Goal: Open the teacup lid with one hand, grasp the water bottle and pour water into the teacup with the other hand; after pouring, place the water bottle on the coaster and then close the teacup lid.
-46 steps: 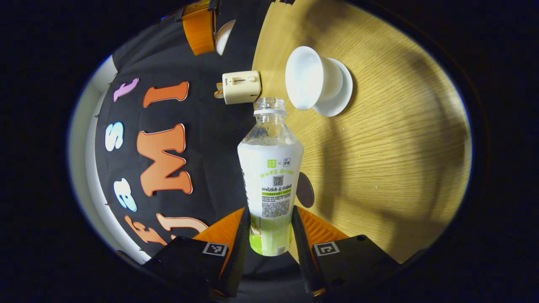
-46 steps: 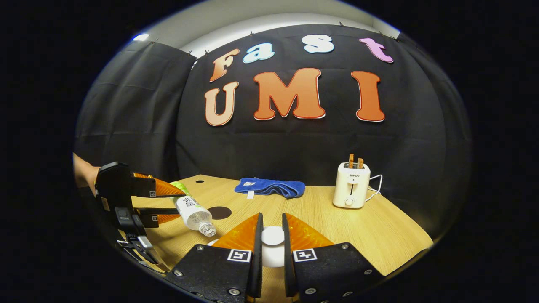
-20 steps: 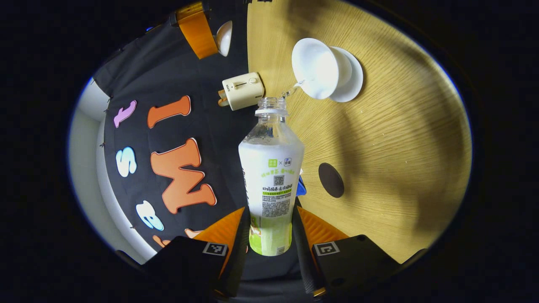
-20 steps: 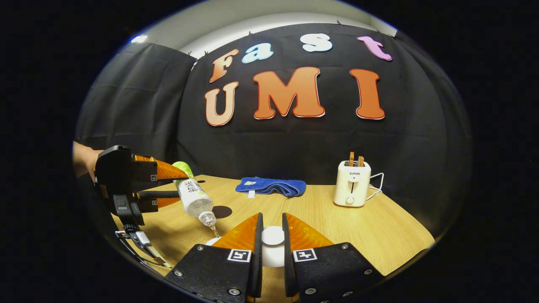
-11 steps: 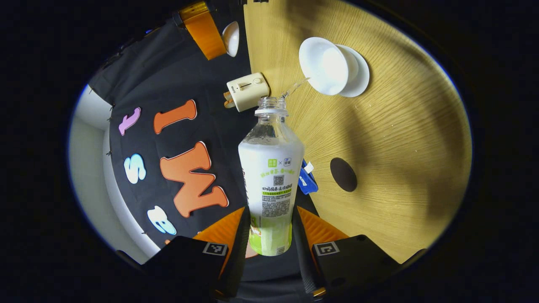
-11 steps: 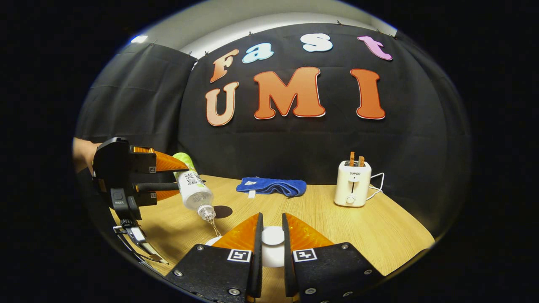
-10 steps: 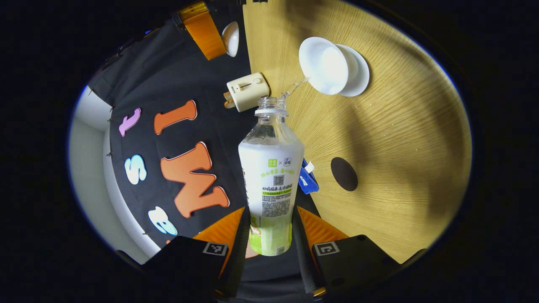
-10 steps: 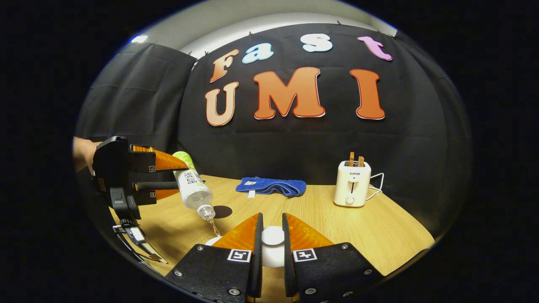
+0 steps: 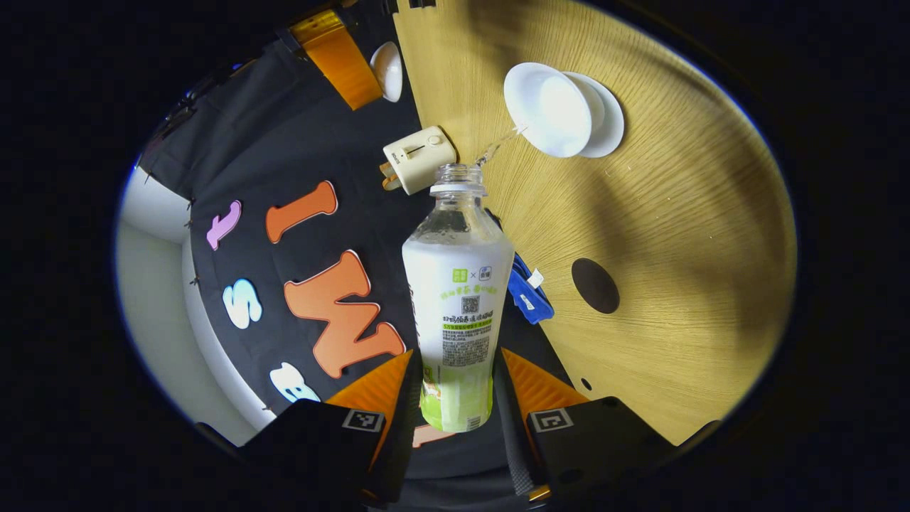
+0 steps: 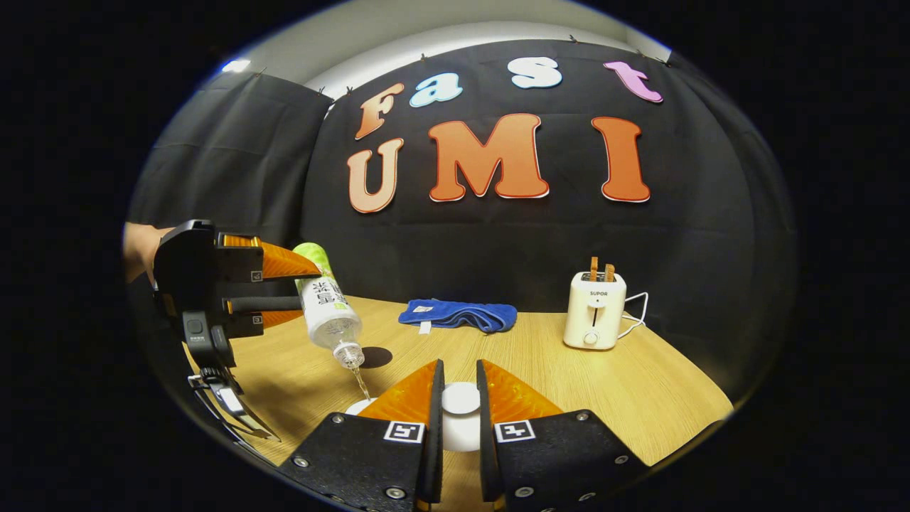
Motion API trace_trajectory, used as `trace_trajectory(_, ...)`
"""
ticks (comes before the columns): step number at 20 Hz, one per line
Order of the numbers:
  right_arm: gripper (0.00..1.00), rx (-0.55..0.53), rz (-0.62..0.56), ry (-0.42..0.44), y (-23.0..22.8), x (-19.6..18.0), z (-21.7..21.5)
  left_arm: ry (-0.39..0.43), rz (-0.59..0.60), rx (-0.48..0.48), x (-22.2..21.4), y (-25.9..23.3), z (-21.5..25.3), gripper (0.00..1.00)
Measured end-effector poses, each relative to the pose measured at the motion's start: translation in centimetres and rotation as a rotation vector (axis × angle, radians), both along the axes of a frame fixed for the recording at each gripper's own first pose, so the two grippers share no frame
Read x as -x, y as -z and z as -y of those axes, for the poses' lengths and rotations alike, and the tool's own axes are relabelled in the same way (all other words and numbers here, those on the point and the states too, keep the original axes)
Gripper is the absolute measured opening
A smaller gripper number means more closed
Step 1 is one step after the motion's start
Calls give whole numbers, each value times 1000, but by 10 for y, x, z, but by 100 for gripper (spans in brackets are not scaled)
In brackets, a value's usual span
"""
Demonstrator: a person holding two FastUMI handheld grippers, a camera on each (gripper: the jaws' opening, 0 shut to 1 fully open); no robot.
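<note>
White cup (image 9: 557, 109) takes a thin stream from the tilted bottle (image 9: 456, 299).
Left gripper (image 9: 455, 398) clamps the bottle's base; its view shows the open cup on a saucer (image 9: 610, 128) and the dark coaster (image 9: 596, 286) well apart on the wooden table (image 9: 675, 235). Right gripper (image 10: 458, 416), in its own view, seems closed on the lid (image 10: 461, 398), with a toaster (image 10: 594, 318) and blue cloth (image 10: 458, 315) behind by the black wall.

Both grippers (image 9: 455, 377) (image 10: 455, 387) clamped, left tilted
</note>
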State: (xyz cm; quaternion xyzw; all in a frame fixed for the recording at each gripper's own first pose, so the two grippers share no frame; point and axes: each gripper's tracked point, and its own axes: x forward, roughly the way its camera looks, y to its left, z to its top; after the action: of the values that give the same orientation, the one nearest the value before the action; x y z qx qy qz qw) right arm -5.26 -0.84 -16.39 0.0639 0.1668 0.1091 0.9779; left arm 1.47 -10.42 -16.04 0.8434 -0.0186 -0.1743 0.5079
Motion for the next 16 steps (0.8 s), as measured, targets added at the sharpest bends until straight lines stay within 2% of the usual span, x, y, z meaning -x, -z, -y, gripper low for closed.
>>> trace_trajectory(13,22,-3,-1,-3,3,1,-2,31,9,-53,-1,-3,9,58)
trace_trajectory(16,22,-4,1,-2,3,1,-2,40,5,-61,0,-1,10,61)
